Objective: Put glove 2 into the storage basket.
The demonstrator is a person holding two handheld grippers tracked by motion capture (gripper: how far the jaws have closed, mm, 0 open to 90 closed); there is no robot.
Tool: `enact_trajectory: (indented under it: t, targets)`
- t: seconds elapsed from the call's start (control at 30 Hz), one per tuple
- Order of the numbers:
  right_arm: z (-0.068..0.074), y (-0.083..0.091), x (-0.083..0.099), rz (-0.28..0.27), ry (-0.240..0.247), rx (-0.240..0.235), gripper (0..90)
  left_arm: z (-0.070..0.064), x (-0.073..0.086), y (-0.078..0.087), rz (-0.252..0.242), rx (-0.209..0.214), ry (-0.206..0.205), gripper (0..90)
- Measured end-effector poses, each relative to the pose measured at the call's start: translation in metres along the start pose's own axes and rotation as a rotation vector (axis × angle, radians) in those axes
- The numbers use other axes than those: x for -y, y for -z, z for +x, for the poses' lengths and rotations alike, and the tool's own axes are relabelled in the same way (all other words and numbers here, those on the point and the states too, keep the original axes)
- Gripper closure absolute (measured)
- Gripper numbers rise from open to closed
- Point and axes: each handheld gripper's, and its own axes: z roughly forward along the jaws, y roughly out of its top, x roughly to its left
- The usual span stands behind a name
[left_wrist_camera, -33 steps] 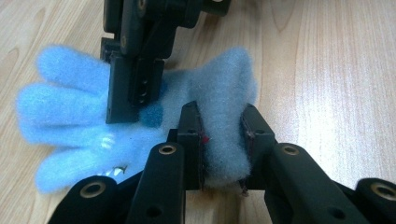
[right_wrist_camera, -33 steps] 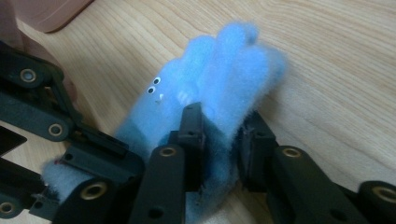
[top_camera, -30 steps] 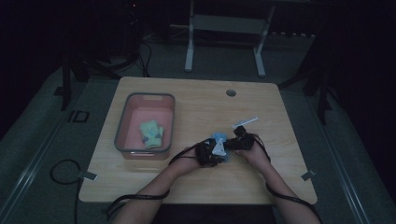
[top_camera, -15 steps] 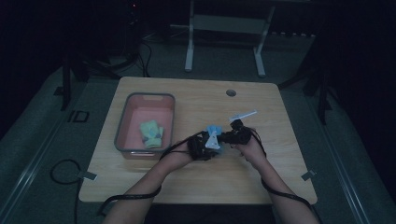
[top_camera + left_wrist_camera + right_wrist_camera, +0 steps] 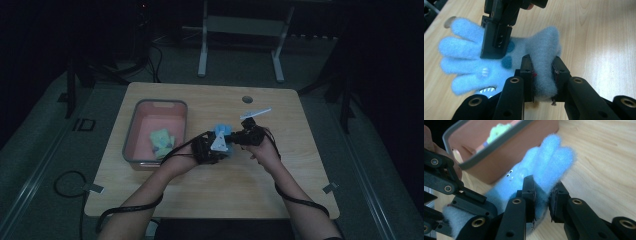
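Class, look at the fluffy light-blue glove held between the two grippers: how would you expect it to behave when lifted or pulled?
The fluffy light-blue glove is probably floppy: its cuff squashes between the left gripper pads. It likely weighs little, being thin fleece. Its fuzzy pile should resist slipping; the right gripper pinches it near the fingers.

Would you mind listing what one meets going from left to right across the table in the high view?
Pink tray → green cloth item inside it → left gripper → blue fuzzy glove → right gripper → round hole in the tabletop.
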Motion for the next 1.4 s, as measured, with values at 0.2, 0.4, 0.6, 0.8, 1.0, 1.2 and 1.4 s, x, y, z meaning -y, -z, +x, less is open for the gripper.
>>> enact_trajectory:
  t: [0.2, 0.4, 0.6, 0.8, 1.0, 1.2, 1.4]
  targets:
    - [0.010, -0.005, -0.017, -0.010, 0.016, -0.004, 77.2, 0.007, 0.003, 0.015, 0.015, -0.017, -0.003, 75.4]
    - [0.021, -0.013, -0.032, -0.008, 0.035, -0.012, 77.2, 0.013, 0.009, 0.029, 0.030, -0.028, 0.001, 75.4]
    - [0.030, -0.023, -0.050, -0.012, 0.044, -0.032, 77.2, 0.023, 0.016, 0.046, 0.043, -0.042, 0.009, 75.3]
    - [0.039, -0.034, -0.064, -0.012, 0.063, -0.042, 77.2, 0.029, 0.027, 0.059, 0.052, -0.058, 0.019, 75.4]
    - [0.053, -0.053, -0.078, -0.005, 0.085, -0.060, 77.2, 0.033, 0.044, 0.072, 0.073, -0.076, 0.035, 75.4]
    - [0.066, -0.070, -0.089, 0.005, 0.106, -0.075, 77.2, 0.037, 0.060, 0.083, 0.089, -0.088, 0.056, 75.4]
    - [0.078, -0.089, -0.097, 0.011, 0.113, -0.093, 77.2, 0.041, 0.076, 0.092, 0.109, -0.100, 0.083, 75.4]
